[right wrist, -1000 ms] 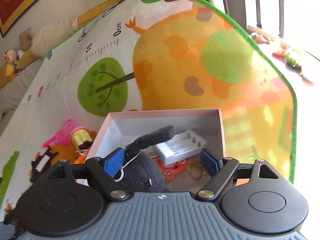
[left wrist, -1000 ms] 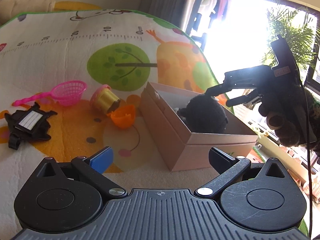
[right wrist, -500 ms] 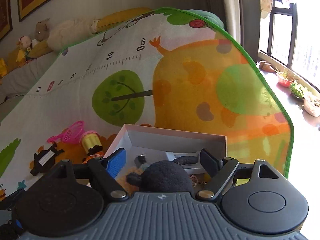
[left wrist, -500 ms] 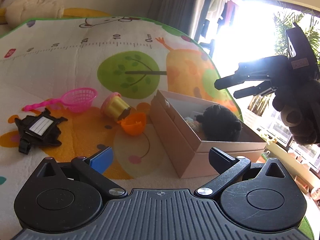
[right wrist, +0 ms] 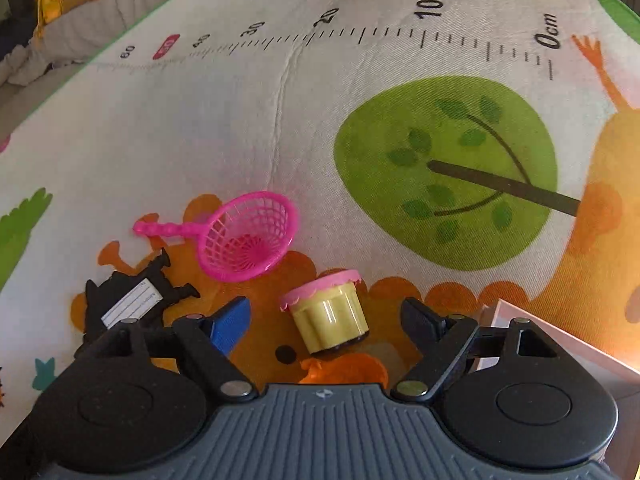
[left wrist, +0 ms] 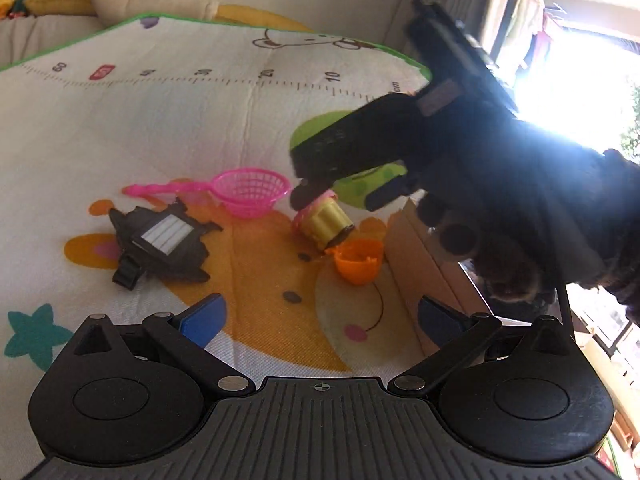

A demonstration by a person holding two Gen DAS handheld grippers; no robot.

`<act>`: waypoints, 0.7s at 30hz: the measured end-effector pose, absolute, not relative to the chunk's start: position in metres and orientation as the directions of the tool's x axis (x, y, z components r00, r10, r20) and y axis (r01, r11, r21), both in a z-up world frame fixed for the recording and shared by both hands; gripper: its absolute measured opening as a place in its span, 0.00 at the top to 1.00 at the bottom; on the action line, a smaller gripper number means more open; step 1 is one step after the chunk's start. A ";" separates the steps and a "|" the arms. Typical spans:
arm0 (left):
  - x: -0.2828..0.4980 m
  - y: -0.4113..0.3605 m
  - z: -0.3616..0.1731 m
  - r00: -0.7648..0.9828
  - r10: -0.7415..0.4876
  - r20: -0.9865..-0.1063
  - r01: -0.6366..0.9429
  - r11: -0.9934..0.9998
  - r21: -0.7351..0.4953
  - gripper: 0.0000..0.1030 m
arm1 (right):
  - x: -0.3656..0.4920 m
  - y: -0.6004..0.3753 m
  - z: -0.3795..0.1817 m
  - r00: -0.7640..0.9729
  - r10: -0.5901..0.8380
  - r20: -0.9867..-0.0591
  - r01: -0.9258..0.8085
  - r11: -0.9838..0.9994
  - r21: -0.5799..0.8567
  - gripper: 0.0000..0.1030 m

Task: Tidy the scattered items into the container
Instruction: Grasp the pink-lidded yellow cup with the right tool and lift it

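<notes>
- My right hand-held gripper (right wrist: 326,318) hangs over the play mat (right wrist: 240,128), jaws spread wide with nothing pinched between them.
- In the right wrist view, low and centre, the yellow tub with the pink lid (right wrist: 328,314) lies tipped on its side in the gap between my two fingers, touching neither.
- Just under that tub, at the bottom centre, the orange cup (right wrist: 344,368) peeks out above the gripper body.
- The pink toy strainer (right wrist: 248,236) sits left of centre, bowl up, handle pointing to the left edge of the frame.
- Lower left, the black tag holder with a white label (right wrist: 128,306) lies flat on the mat, near the strainer's handle.
- The cardboard box (right wrist: 560,344), my container, shows one corner at the lower right, just beside my right finger.
- My left hand-held gripper (left wrist: 320,320) is spread too, holding nothing, only mat between its blue pads.
- From the left wrist view, the right gripper fills the upper right, dark against the bright window (left wrist: 580,80), its tips just above the yellow tub in mid-frame.
- There the orange cup lies on its side just beside the tub's base, and the box wall rises right of it, mostly hidden behind my gloved hand (left wrist: 492,264).
- Whether the fingertips touch the tub, I cannot tell.
</notes>
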State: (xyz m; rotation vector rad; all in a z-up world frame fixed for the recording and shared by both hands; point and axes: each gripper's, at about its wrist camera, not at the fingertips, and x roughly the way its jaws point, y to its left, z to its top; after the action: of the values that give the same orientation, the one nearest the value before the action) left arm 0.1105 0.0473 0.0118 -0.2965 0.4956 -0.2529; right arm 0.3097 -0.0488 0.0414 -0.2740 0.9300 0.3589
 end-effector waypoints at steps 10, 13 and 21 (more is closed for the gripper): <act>0.112 0.046 0.009 0.832 -0.356 -0.426 0.211 0.912 -0.351 0.00 | 0.266 -0.070 0.074 0.573 0.247 -0.781 -0.468 0.881 -0.065 0.51; 0.112 0.044 0.009 0.832 -0.360 -0.422 0.220 0.913 -0.345 0.00 | 0.221 -0.113 0.111 0.579 0.359 -0.733 -0.474 0.879 0.056 0.51; 0.114 0.041 0.010 0.833 -0.342 -0.434 0.202 0.920 -0.337 0.00 | 0.072 -0.212 0.126 0.675 0.433 -0.597 -0.490 0.868 0.075 0.51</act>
State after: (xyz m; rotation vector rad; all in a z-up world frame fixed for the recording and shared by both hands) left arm 0.1136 0.0414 0.0100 -0.2850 0.5099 -0.2923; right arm 0.0721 -0.2116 0.1256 -0.0937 0.6464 0.5198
